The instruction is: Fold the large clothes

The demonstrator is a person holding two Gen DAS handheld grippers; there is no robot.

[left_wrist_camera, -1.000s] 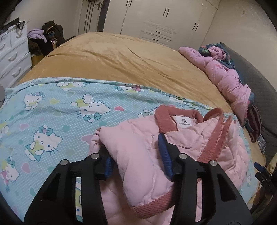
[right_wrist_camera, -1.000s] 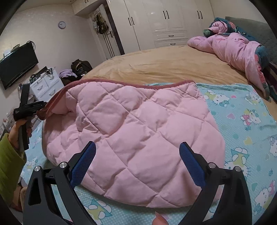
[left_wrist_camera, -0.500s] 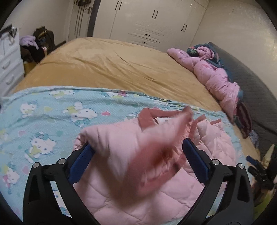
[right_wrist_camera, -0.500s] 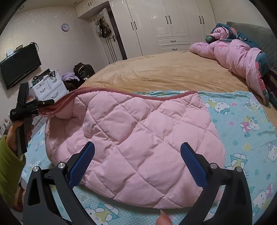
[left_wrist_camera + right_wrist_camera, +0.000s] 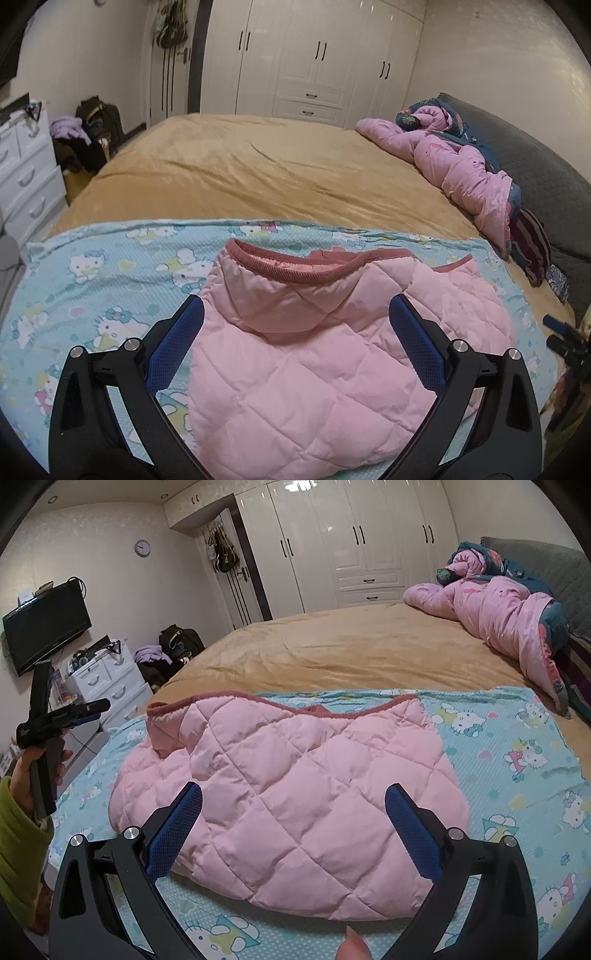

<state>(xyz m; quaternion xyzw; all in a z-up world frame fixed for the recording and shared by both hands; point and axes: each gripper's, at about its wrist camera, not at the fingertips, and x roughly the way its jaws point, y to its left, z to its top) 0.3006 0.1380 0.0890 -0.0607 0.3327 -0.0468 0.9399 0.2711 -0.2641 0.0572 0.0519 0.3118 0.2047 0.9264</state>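
Left wrist view: left gripper [image 5: 295, 332] has just released the folded pink jacket [image 5: 314, 350] below; right gripper [image 5: 293, 816] gapes empty; next, probably regrasp an edge.

My two wrist cameras look down close over the bed, both sharing the pink quilted jacket [image 5: 314, 362] [image 5: 295, 794].

A home bedroom: big bed [image 5: 258, 177], white wardrobes [image 5: 351, 546], wall television [image 5: 46, 627].

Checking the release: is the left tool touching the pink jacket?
Apart. The right wrist view shows the left tool held clear of the pink jacket.
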